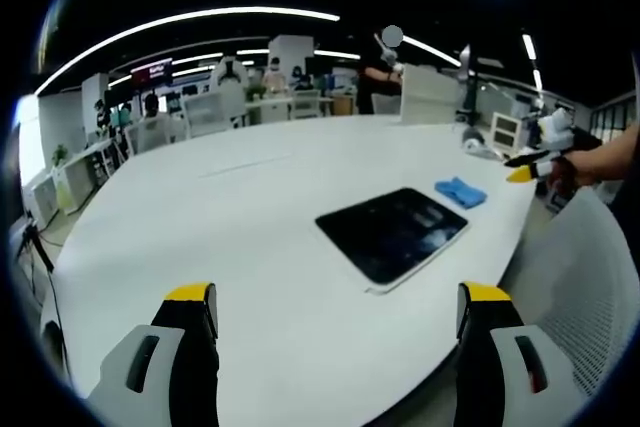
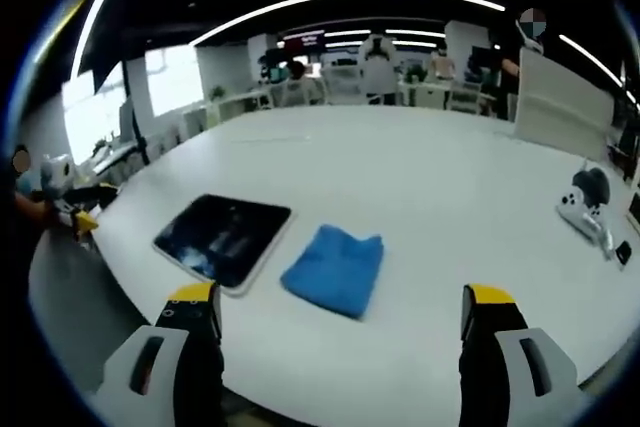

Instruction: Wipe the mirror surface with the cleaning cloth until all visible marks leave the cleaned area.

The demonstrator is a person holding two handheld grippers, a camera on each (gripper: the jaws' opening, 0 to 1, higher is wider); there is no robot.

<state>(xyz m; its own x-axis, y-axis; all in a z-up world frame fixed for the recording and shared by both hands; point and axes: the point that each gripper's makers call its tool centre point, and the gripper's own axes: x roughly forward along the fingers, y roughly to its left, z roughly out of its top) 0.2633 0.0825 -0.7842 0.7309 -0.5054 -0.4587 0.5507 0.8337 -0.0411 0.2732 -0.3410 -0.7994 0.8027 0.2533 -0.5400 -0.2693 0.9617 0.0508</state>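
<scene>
Blue cloth (image 2: 335, 269), dark smudged mirror (image 2: 222, 239), white table (image 2: 450, 187).

Folded blue cloth (image 2: 334, 269) beside flat mirror (image 2: 223, 239)

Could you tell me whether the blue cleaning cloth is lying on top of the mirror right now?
No, in the right gripper view the blue cleaning cloth lies folded on the white table beside the mirror, not on it.

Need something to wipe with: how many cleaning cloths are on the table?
1: a folded blue cloth lying on the white table right beside the mirror, untouched.
</scene>
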